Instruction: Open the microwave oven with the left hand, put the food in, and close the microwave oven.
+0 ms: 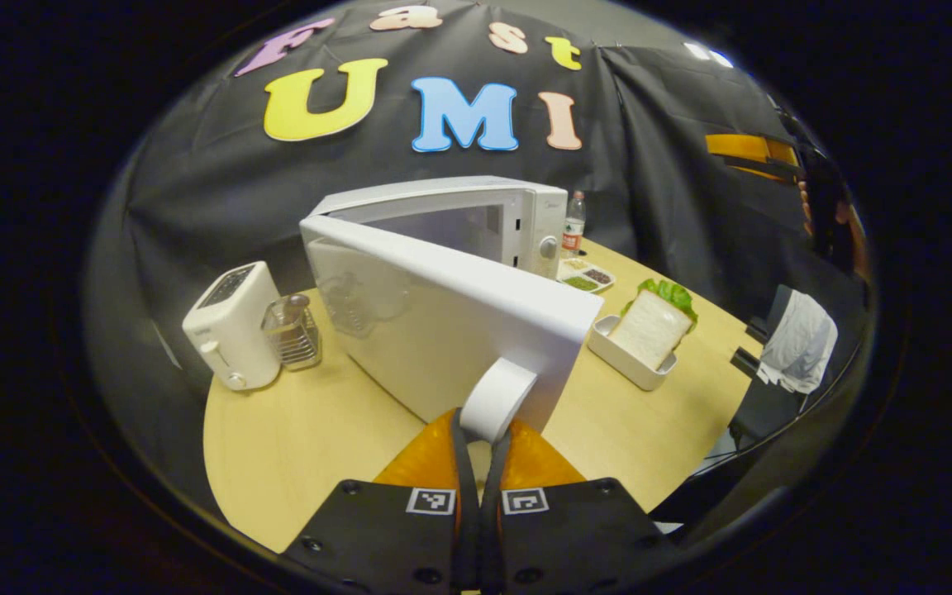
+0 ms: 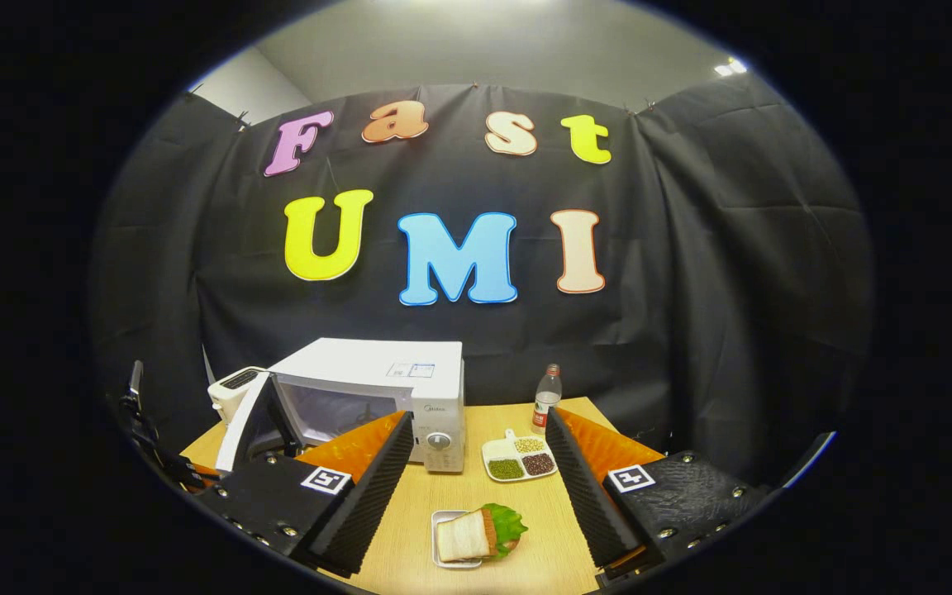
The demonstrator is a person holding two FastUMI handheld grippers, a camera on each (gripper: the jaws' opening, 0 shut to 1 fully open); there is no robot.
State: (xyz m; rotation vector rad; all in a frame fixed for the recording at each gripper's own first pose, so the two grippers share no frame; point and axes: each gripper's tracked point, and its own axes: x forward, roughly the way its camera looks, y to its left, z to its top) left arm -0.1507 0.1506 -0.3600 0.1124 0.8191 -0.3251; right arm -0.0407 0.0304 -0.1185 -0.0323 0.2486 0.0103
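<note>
Left gripper [image 1: 483, 438] clamped on the white door handle [image 1: 497, 397], fingers pressed together around it, microwave door [image 1: 443, 330] swung well out from the microwave oven [image 1: 476, 215]. Right gripper [image 2: 476, 487] spread wide, holding nothing, hovering over the sandwich [image 2: 476, 533] in its small white tray [image 2: 441, 545] on the wooden table [image 2: 410, 512], well apart from the oven cavity. Door likely open far enough; food not yet picked up.

Risks, as judged: handle slipping from a narrow pinch and the door swinging back; door edge sweeping toward the toaster [image 1: 232, 335] and the wire rack [image 1: 292, 330] just beside it; loose bread and lettuce sliding off the tray if gripped tilted.
</note>
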